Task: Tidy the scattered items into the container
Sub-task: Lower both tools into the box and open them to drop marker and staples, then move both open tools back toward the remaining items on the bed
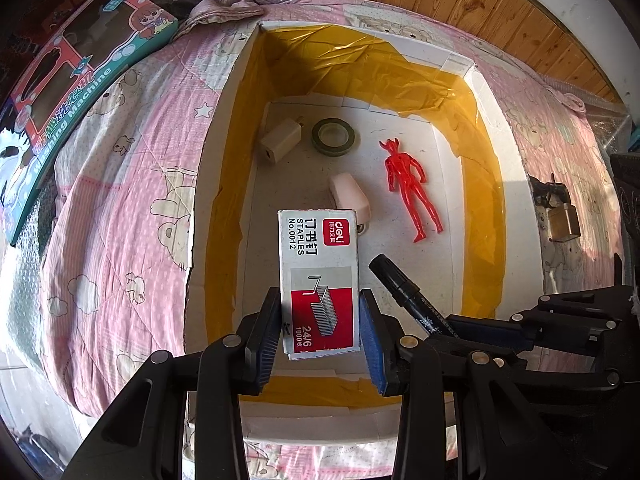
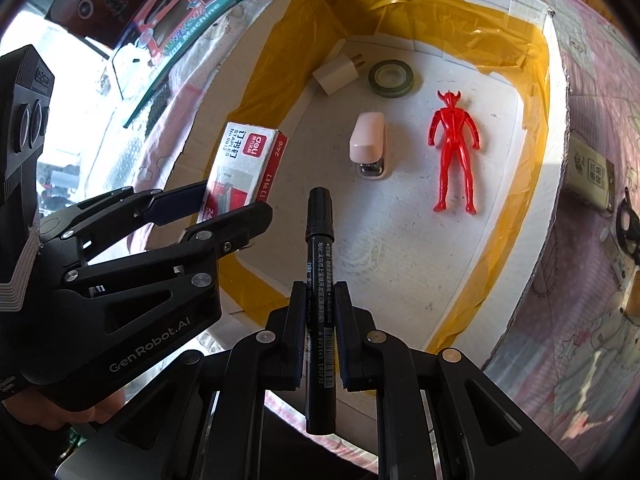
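A white cardboard box (image 1: 224,136) (image 2: 556,184) lined with yellow tape lies open on the bed. Inside it rest a red figure (image 1: 410,188) (image 2: 454,148), a pink stapler (image 1: 352,196) (image 2: 370,146), a tape roll (image 1: 334,136) (image 2: 392,74) and a white plug adapter (image 1: 280,140) (image 2: 336,74). My left gripper (image 1: 320,330) (image 2: 208,210) is shut on a staples box (image 1: 318,280) (image 2: 244,168), held over the box's near end. My right gripper (image 2: 318,336) (image 1: 486,330) is shut on a black marker (image 2: 318,280) (image 1: 404,292), also above the box.
A pink patterned quilt (image 1: 132,184) covers the bed around the box. A toy washing machine carton (image 1: 64,92) (image 2: 188,20) lies at the far left. A brass padlock (image 1: 562,220) sits on the quilt right of the box, and a small printed carton (image 2: 592,172) lies there too.
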`<state>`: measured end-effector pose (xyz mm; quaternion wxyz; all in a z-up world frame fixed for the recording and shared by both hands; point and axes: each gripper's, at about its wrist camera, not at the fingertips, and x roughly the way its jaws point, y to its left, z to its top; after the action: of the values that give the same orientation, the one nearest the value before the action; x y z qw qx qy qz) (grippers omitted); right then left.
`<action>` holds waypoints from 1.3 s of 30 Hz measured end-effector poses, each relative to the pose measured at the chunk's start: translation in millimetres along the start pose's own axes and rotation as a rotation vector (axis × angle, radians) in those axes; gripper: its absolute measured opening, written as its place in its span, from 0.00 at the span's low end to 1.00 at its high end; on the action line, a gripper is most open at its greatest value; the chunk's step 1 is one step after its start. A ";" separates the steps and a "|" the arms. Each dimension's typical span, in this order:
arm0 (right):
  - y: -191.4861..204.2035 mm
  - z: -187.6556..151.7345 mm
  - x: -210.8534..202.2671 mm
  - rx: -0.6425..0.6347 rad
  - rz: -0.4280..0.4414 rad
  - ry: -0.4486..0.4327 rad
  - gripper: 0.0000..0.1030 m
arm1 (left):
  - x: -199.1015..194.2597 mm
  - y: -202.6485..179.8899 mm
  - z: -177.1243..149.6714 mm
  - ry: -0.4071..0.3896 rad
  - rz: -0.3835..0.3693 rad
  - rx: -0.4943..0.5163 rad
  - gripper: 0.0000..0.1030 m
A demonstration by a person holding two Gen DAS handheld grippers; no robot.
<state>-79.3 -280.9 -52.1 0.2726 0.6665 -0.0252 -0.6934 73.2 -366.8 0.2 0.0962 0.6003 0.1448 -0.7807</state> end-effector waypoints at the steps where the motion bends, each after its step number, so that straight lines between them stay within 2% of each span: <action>1: -0.1 0.2 0.2 0.001 0.000 -0.001 0.14 | 1.3 -0.8 0.1 0.003 0.000 0.004 0.38; 6: -1.9 2.7 -0.5 0.016 -0.007 -0.013 0.14 | 9.2 0.6 -0.5 0.023 0.008 0.006 0.38; 14: -2.5 5.1 2.3 0.031 -0.011 -0.020 0.14 | 21.4 11.2 1.3 0.069 -0.029 -0.041 0.38; 19: -8.7 4.0 0.7 0.056 0.005 -0.029 0.22 | 25.9 10.8 -0.8 0.095 -0.023 -0.043 0.39; 21: -10.9 1.9 -6.7 0.058 0.016 -0.048 0.22 | 24.8 10.3 -4.3 0.094 -0.011 -0.046 0.39; 28: -3.3 -8.3 -37.9 -0.036 0.049 -0.115 0.22 | 7.9 9.3 -14.6 0.064 -0.046 -0.096 0.39; 32: -1.5 -19.0 -50.7 -0.080 0.065 -0.145 0.22 | -5.1 -1.1 -13.8 0.038 -0.061 -0.087 0.39; 39: -27.6 -40.1 -84.0 -0.028 0.087 -0.243 0.22 | -38.7 -32.8 -7.5 -0.041 -0.090 -0.029 0.39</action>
<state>-54.3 -209.7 9.0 0.3069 0.5721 -0.0773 -0.7567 79.5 -334.4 39.3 0.0727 0.5755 0.1809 -0.7942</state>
